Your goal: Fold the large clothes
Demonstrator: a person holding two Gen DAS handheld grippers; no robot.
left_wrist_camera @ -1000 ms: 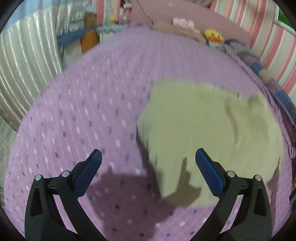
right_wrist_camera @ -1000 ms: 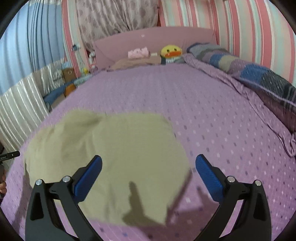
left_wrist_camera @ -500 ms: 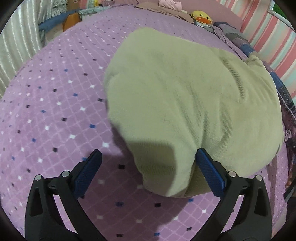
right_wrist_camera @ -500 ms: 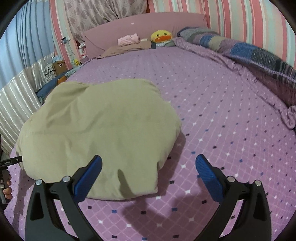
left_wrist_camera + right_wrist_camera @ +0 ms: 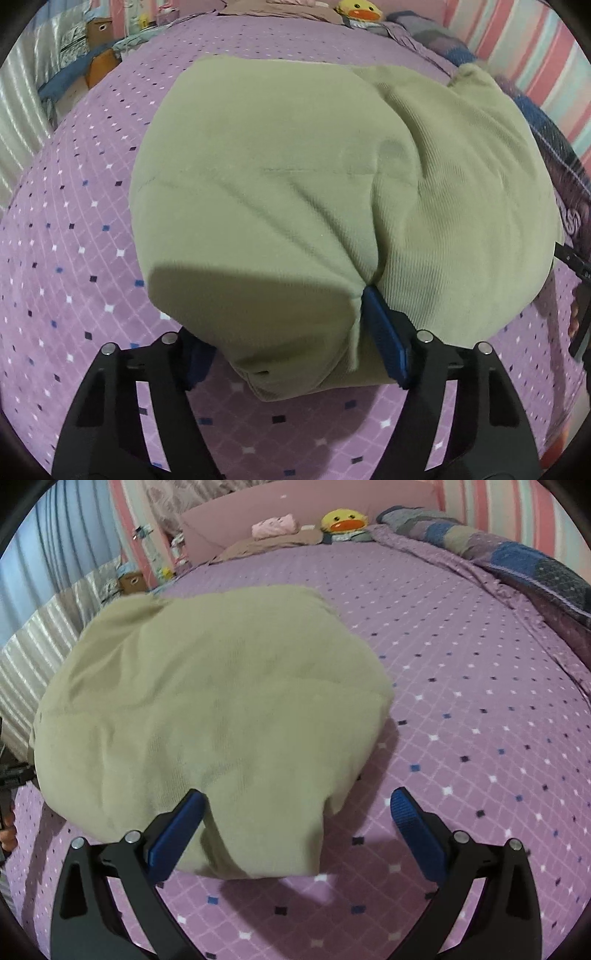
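A large pale olive-green garment lies spread on the purple diamond-patterned bed cover. In the left wrist view its near corner drapes between my left gripper's blue pads; the jaws have narrowed around the cloth, and the left pad is partly hidden behind it. In the right wrist view the same garment fills the left half. My right gripper is wide open, with the garment's near right corner lying between its pads, against the left pad and apart from the right pad.
A yellow duck plush, a pink folded item and a tan cloth lie by the pink headboard. A patchwork quilt runs along the right side. Boxes and a silvery curtain stand left of the bed.
Both grippers dropped low and moved in on the garment's near edge. The left jaws narrowed around the near corner; the right jaws stayed wide with cloth now between them.
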